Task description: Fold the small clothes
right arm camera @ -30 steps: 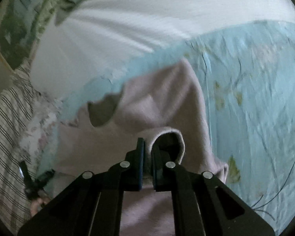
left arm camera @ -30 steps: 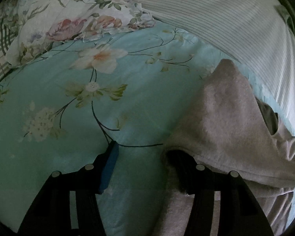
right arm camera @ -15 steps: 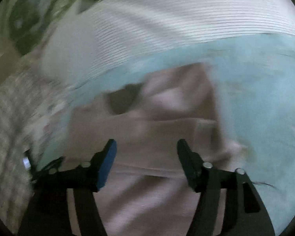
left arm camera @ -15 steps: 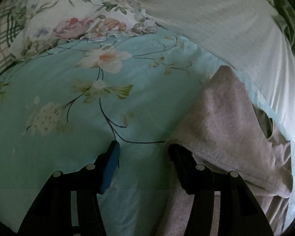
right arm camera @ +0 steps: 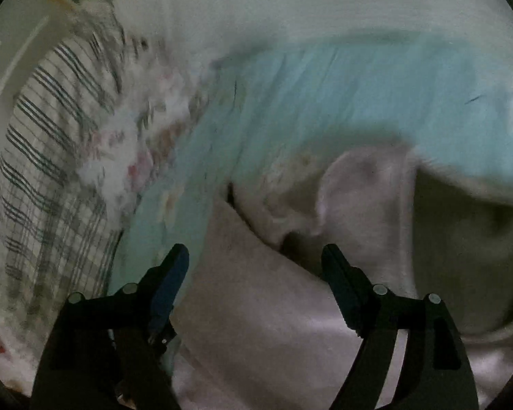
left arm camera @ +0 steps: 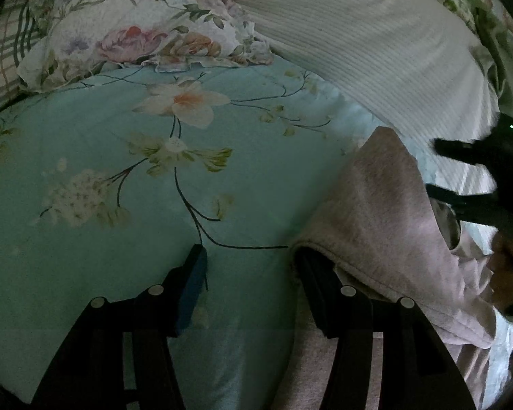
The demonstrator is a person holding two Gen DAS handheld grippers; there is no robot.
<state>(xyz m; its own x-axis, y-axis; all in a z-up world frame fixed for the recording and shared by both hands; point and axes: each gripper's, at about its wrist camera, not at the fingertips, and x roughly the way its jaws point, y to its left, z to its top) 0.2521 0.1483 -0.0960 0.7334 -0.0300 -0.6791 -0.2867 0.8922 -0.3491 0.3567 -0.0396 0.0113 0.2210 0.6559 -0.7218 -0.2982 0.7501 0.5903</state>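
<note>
two grippers, both spread wide and gripping nothing. the left gripper [left arm camera: 249,273] hovers low over the teal floral bedspread [left arm camera: 119,239], its right finger [left arm camera: 311,283] tucked under the folded edge of the pinkish-grey garment [left arm camera: 386,212], which lies at about 3 o'clock in the left wrist view. the right gripper [right arm camera: 256,266] hangs over that garment [right arm camera: 256,307], blurred. a floral pillow [left arm camera: 136,34] sits at 11 o'clock, a white ribbed blanket [left arm camera: 359,34] at 1 o'clock.

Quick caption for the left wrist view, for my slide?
Open left claw at the folded edge of a pinkish-beige fleece garment on a turquoise floral bedspread.
</note>
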